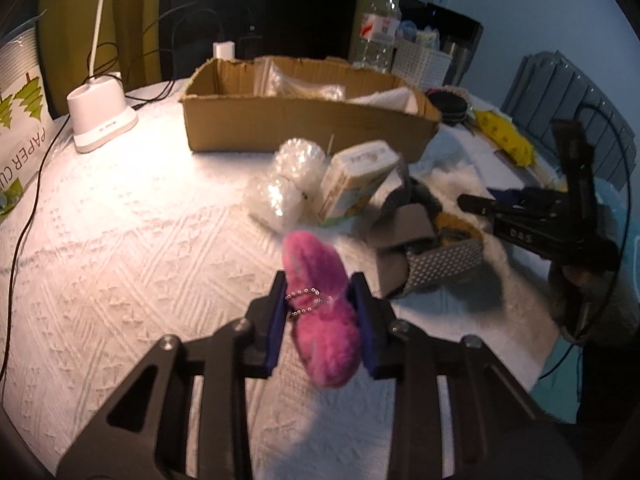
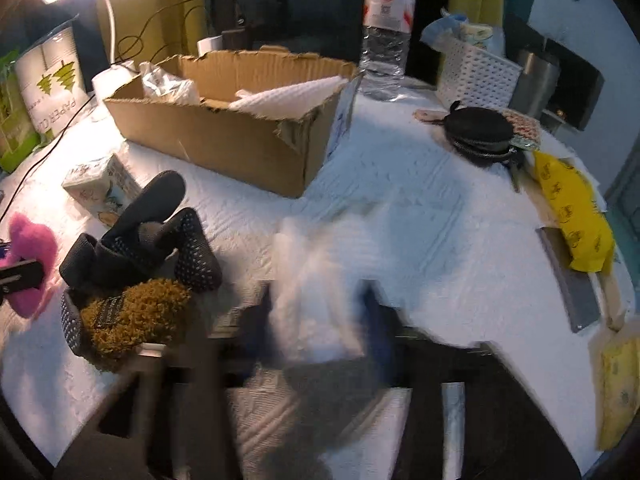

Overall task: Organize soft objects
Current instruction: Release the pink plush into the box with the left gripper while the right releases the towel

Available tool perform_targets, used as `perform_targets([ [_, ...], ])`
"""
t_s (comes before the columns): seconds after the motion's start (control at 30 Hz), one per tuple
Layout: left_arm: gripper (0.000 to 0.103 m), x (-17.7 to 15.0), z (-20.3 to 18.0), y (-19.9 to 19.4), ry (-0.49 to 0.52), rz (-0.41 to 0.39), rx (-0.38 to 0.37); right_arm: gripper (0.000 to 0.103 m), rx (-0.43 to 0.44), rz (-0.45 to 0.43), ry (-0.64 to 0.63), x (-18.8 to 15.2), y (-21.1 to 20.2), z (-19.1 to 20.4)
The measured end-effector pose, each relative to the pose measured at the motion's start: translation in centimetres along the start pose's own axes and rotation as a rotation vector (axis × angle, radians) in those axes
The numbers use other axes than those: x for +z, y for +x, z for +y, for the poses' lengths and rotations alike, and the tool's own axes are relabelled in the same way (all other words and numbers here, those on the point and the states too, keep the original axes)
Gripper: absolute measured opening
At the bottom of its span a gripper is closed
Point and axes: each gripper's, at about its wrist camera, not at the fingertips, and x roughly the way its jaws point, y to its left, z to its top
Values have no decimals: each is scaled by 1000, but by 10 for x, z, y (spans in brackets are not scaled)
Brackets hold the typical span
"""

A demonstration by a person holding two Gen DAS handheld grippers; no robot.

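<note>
Pink plush (image 1: 322,308), with a bead chain (image 1: 306,300) looped round it, sits pinched between the blue pads of the left gripper (image 1: 320,320), lifted above the white cloth (image 1: 140,240) near the table's front edge. In the right wrist view the same plush shows at the far left, just beside the slippers (image 2: 148,236).

White fluffy piece (image 2: 316,292) lies between the fingers of the right gripper (image 2: 320,312); that view is badly smeared, so the fingers seem to be pressed on it, though I cannot tell for sure. In the left wrist view the right gripper (image 1: 476,202) reaches in from the right edge over white fluff.

Grey dotted slippers, one showing a mustard fuzzy lining (image 2: 132,316), are heaped mid-table. A small carton (image 1: 356,180) leans just behind them, next to two bubble-wrap balls (image 1: 288,176). The cardboard box (image 1: 304,120) stands open toward the back edge, holding clear bags and white padding. Behind it are a water bottle (image 2: 386,28) and a white basket (image 2: 474,72). A lamp base (image 1: 98,114) stands at the back left. A black pouch (image 2: 480,136) and a yellow packet (image 2: 572,216) lie along the right edge.
</note>
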Motion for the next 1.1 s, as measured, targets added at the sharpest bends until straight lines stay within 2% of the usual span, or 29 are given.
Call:
perform_targets([
  [0.03,32,1,1,-4,0,-9,-4,14,-4,-1,13,0,-2,-3],
  [0.27,32,17,3,-27,14,-75,-30,14,14,-45,31,6,-23,-2],
  [0.5,32,41,13,-49,43,-151,-36,14,58,-133,26,32,-58,7],
  [0.67,32,63,18,-56,103,-201,-24,14,77,-194,44,50,-75,14],
  [0.9,32,96,37,-60,116,-276,-10,14,92,-236,28,71,-80,27],
  [1.1,32,123,56,-47,104,-319,9,14,115,-243,25,90,-71,30],
])
